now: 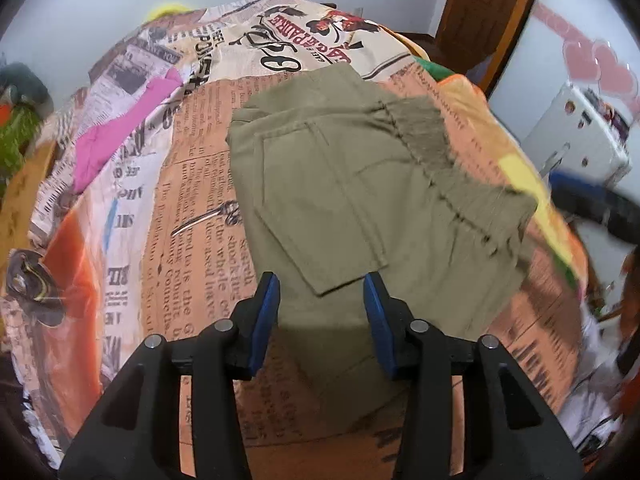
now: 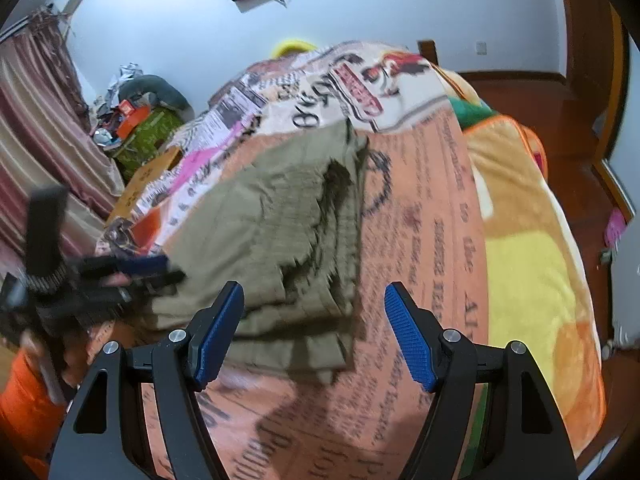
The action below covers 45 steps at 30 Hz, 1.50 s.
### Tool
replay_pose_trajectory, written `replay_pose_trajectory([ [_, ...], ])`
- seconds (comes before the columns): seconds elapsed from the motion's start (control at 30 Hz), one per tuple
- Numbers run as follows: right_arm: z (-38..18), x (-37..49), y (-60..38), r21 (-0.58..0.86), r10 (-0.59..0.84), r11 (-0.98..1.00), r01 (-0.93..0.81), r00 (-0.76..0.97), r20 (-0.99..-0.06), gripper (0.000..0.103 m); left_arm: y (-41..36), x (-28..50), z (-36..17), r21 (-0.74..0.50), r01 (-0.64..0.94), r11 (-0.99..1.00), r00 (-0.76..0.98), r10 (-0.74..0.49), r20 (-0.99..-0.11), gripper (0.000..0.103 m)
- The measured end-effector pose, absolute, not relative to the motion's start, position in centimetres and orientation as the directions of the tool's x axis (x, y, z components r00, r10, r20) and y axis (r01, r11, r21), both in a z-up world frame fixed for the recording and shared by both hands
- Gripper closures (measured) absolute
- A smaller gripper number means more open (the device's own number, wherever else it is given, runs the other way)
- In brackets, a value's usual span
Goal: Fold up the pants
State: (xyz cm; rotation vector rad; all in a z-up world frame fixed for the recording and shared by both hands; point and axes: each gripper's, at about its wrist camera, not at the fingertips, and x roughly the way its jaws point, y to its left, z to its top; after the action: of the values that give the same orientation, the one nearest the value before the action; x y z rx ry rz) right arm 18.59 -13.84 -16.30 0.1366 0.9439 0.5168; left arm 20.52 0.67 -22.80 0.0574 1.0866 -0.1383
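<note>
Clearly the olive pants [image 1: 352,184] already sit folded into a compact stack on the bed's newspaper-print blanket [image 1: 192,184], centre of the frame in the left wrist view, back pocket facing up. Left hand-held gripper [image 1: 322,322] hangs just short of the near edge, jaws moderately apart, holding nothing. Right hand-held gripper [image 2: 314,336] is spread wide and empty too, low in its frame, w/ the pants [image 2: 280,232] ahead and to the left of centre.

Handling, as a guess: woven cotton-type cloth, soft and limp, light, not slippery (layers will slide over each other if dragged tho). Best hold is prob. a pinch through all layers at a folded edge or corner; the elastic waistband [image 1: 436,152] at right of centre is thicker and grips well, whereas a single top layer would peel the stack open.

Hard to make out: both views are motion-blurred, esp. the right one, so the layer count at the stack's edge can't be read. The legs are tucked under, hidden. In the left view the other gripper is only a dark blur at the right edge. A pink garment [image 1: 120,132] lies at upper left, well apart from the pants.
</note>
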Motion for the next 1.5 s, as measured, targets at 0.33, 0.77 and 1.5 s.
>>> replay_pose_trajectory([
  [0.33, -20.3, 20.3, -11.1, 0.332, 0.459, 0.878, -0.346, 0.409, -0.789, 0.033, 3.7, 20.1, -21.2, -0.002, 0.105, 0.994, 0.498, -0.054, -0.866, 0.046],
  [0.77, -21.6, 19.9, -12.7, 0.435, 0.523, 0.851, -0.295, 0.394, -0.756, 0.029, 8.9, 30.3, -19.0, 0.054, -0.012, 0.998, 0.570, 0.051, -0.820, 0.032],
  [1.5, -21.7, 20.7, -13.3, 0.427, 0.521, 0.852, -0.304, 0.398, -0.755, 0.028, 5.9, 40.5, -28.9, 0.189, 0.144, 0.971, 0.366, 0.125, -0.922, 0.003],
])
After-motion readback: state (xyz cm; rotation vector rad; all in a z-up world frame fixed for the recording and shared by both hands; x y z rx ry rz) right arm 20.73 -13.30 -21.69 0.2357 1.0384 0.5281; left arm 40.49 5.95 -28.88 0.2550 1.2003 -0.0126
